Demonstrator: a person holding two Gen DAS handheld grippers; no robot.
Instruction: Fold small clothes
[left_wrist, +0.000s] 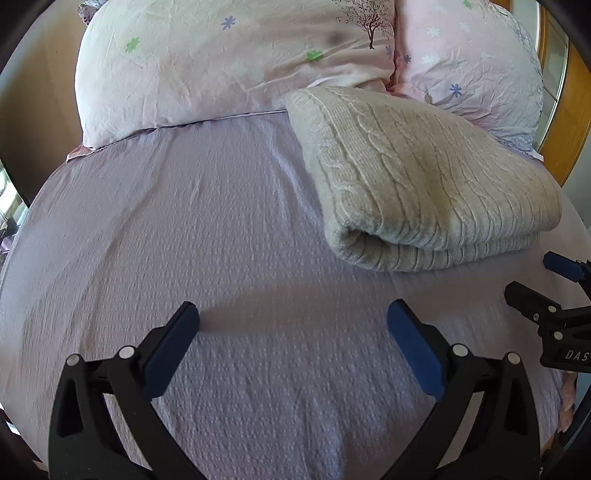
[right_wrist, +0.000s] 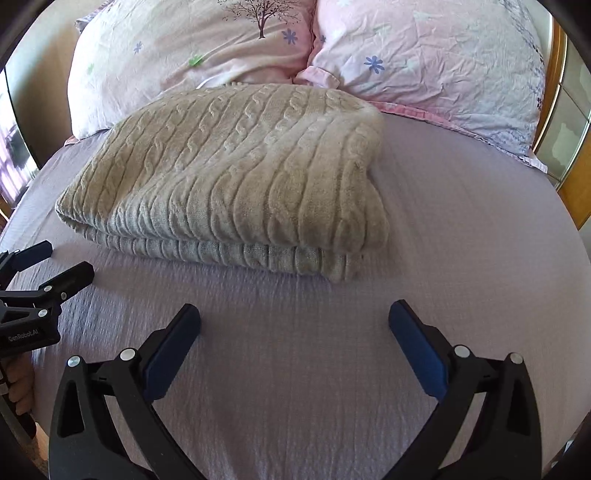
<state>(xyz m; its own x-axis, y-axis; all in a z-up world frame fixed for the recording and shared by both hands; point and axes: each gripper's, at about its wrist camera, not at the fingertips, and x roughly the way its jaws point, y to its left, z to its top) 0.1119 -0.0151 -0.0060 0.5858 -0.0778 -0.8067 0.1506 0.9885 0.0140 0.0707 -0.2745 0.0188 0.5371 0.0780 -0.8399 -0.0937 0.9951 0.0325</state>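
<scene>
The cable-knit sweater (right_wrist: 236, 177) lay folded into a thick rectangular bundle on the lilac bedsheet (right_wrist: 461, 229), its far edge close against the two floral pillows (right_wrist: 436, 62) at the head of the bed. It sat ahead of both tools and touched neither. In the right wrist view the right gripper (right_wrist: 294, 314) hovered just short of the bundle's near edge, fingers spread wide with bare sheet between them. In the left wrist view the left gripper (left_wrist: 293, 314) was likewise wide apart and held nothing; the sweater (left_wrist: 424, 184) lay forward and to its right. The bundle's long axis ran roughly across the bed, side to side, with the knitted cables running from the pillows toward the grippers. Its stacked layers showed along the near side, and a rounded fold faced the left gripper.
</scene>
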